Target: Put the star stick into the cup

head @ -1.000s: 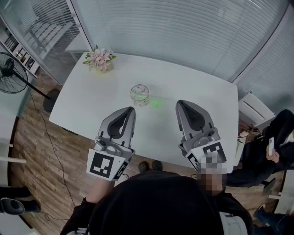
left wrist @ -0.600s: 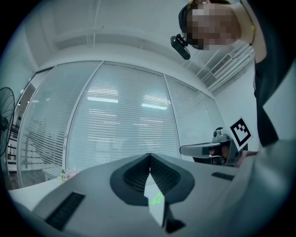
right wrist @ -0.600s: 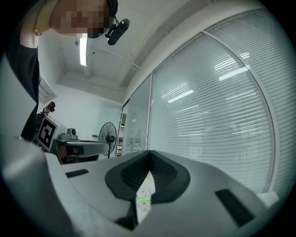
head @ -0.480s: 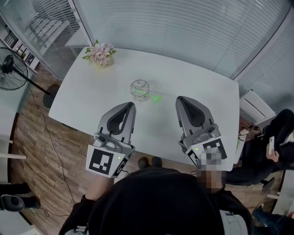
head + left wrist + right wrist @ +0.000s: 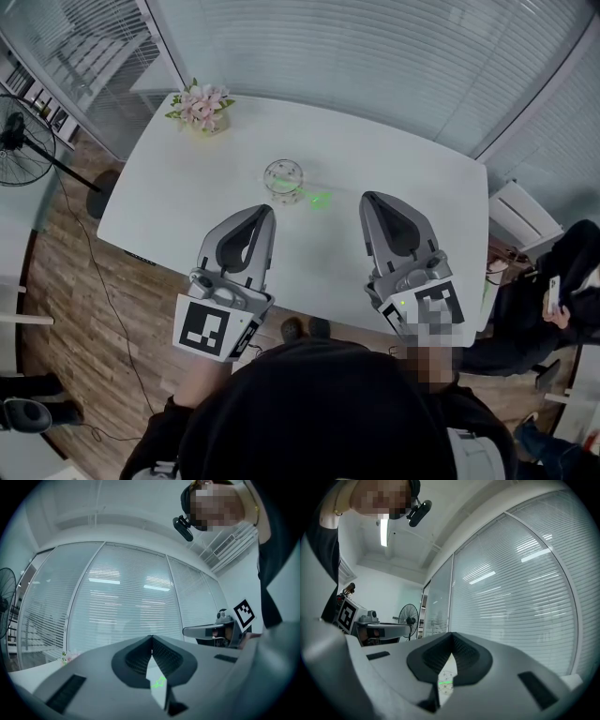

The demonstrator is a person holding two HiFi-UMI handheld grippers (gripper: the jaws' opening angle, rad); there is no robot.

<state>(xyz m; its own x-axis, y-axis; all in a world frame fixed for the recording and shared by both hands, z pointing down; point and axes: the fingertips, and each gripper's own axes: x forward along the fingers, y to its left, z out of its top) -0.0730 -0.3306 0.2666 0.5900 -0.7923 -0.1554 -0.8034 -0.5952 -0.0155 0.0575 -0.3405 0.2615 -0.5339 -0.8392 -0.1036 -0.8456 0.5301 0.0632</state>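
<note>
White table (image 5: 394,178), small bright-green star stick (image 5: 320,200)

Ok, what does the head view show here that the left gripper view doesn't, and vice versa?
Head view only: the cup beside the star stick, the whole table and the wood floor. Left gripper view only: the head camera and the ceiling. Both: the star stick, which the left gripper view catches below the closed fingers of the left gripper; the flowers; the right gripper; the fan; the blinds.
</note>
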